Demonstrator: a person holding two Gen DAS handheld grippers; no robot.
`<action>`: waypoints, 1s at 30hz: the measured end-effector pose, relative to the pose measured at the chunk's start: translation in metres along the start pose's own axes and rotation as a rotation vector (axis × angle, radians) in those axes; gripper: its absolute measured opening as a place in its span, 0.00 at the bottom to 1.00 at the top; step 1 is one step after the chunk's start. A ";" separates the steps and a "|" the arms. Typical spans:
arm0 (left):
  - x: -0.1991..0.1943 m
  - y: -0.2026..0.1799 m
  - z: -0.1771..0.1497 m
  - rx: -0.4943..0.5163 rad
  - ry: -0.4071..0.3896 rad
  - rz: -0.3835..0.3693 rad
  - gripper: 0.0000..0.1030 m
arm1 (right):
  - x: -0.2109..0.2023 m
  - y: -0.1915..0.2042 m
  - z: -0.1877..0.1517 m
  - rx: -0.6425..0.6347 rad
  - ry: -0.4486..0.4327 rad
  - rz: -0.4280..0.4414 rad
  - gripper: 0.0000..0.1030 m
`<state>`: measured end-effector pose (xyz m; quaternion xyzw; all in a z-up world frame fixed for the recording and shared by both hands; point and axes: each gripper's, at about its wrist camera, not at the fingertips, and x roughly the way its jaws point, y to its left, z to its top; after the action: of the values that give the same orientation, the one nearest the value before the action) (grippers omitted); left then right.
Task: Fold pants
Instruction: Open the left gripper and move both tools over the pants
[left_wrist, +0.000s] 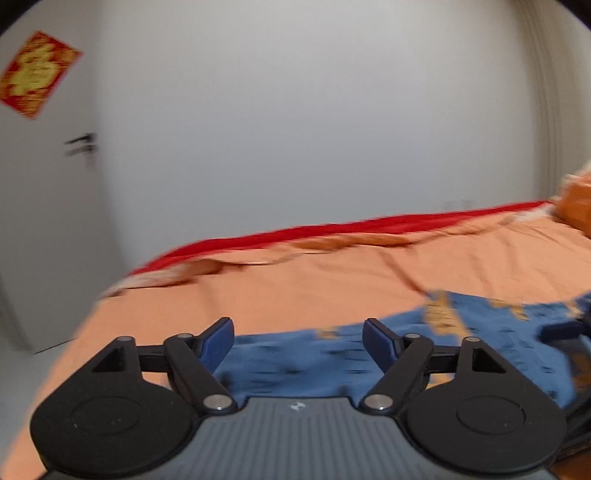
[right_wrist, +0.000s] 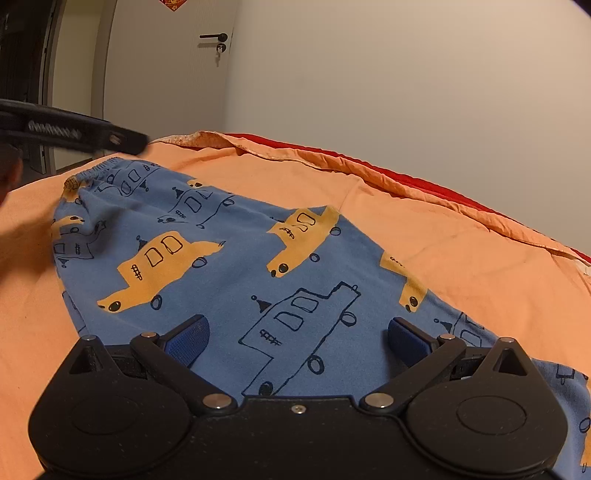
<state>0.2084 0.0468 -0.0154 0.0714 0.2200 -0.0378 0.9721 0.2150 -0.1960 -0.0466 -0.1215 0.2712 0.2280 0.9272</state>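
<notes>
Lying flat, pants (right_wrist: 229, 258), waistband far-left, length running near-right

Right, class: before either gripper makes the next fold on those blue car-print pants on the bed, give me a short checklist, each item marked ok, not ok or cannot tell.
1. Left gripper empty, jaws open: ok.
2. Right gripper open, no cloth pinched between its pads: ok.
3. Pants lying on the orange sheet, not hanging off the edge: ok.
4. Elastic waistband in view for a grasp: ok.
5. Pants smooth: not ok, cloth bunches near the waistband.
6. Leg cuffs aligned: cannot tell, they are hidden behind the right gripper.
</notes>
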 end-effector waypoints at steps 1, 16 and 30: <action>0.010 -0.012 -0.002 0.019 0.023 -0.033 0.81 | 0.000 0.000 0.000 0.001 0.000 0.001 0.99; 0.031 0.017 0.005 0.011 0.179 0.063 0.91 | -0.054 -0.094 -0.029 0.171 0.039 -0.246 0.99; 0.081 -0.045 0.019 0.108 0.293 0.311 0.99 | -0.127 -0.197 -0.094 0.267 0.056 -0.458 0.99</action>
<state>0.2847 -0.0043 -0.0396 0.1610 0.3427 0.1117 0.9188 0.1737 -0.4451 -0.0332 -0.0625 0.2900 -0.0291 0.9545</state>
